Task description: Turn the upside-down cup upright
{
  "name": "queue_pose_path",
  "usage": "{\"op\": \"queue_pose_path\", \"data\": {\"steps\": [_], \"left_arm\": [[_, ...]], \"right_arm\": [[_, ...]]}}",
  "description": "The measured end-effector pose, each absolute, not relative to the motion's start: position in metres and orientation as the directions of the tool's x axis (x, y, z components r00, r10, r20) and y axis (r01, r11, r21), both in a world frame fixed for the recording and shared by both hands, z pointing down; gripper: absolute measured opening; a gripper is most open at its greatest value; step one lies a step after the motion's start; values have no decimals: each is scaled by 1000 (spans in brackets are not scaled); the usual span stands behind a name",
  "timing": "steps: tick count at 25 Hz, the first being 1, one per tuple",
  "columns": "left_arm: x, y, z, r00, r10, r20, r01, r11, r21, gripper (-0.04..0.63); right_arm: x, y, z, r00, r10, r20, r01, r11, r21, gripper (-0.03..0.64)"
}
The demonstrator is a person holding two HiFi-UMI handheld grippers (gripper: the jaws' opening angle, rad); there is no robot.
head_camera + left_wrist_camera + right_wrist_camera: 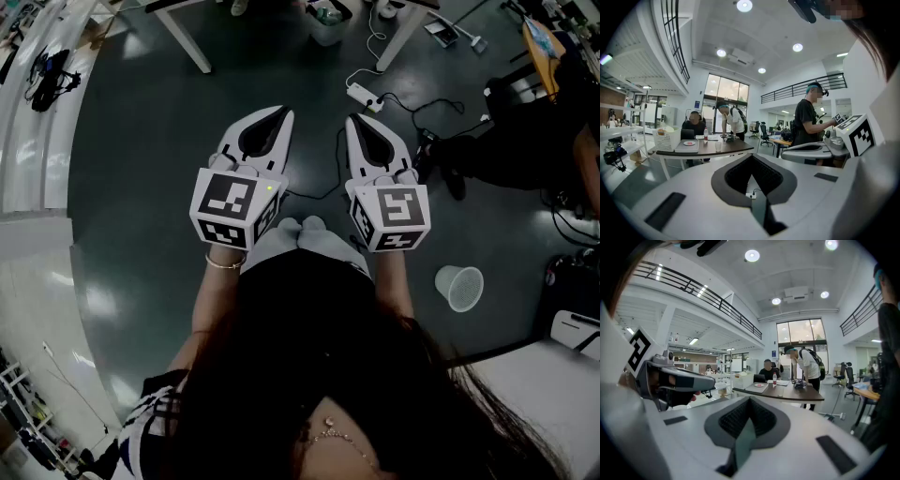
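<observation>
In the head view I hold both grippers side by side at waist height over a dark floor. My left gripper (pixel 279 114) is shut with nothing between its jaws, and so is my right gripper (pixel 355 121). The left gripper view shows the left gripper (pixel 751 157) with its jaws together, pointing across an office hall. The right gripper (pixel 750 400) looks the same in its own view. A pale ribbed cup-shaped container (pixel 459 287) stands on the floor to my right, its mouth facing up towards the camera. No cup shows in either gripper view.
A power strip (pixel 362 95) and cables lie on the floor ahead, between white table legs (pixel 190 40). A person in black (pixel 525 141) is at the right. A white table corner (pixel 539 394) is at the lower right. A desk (pixel 701 149) with people stands farther off.
</observation>
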State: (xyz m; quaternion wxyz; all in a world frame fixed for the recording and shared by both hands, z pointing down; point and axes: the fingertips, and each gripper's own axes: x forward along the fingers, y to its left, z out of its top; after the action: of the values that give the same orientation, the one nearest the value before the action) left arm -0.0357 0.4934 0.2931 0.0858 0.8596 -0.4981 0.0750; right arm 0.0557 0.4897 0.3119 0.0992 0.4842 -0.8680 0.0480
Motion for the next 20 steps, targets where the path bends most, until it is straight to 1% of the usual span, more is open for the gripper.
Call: {"op": "queue_pose_path", "data": {"steps": [8, 20], "left_arm": [[-36, 491, 293, 491, -845, 212, -870, -486, 77, 3], [-14, 475, 295, 481, -854, 196, -876, -473, 92, 3]], "right_arm": [[57, 489, 312, -513, -831, 217, -849, 528, 12, 17], [75, 471, 308, -545, -823, 162, -830, 556, 34, 18]]}}
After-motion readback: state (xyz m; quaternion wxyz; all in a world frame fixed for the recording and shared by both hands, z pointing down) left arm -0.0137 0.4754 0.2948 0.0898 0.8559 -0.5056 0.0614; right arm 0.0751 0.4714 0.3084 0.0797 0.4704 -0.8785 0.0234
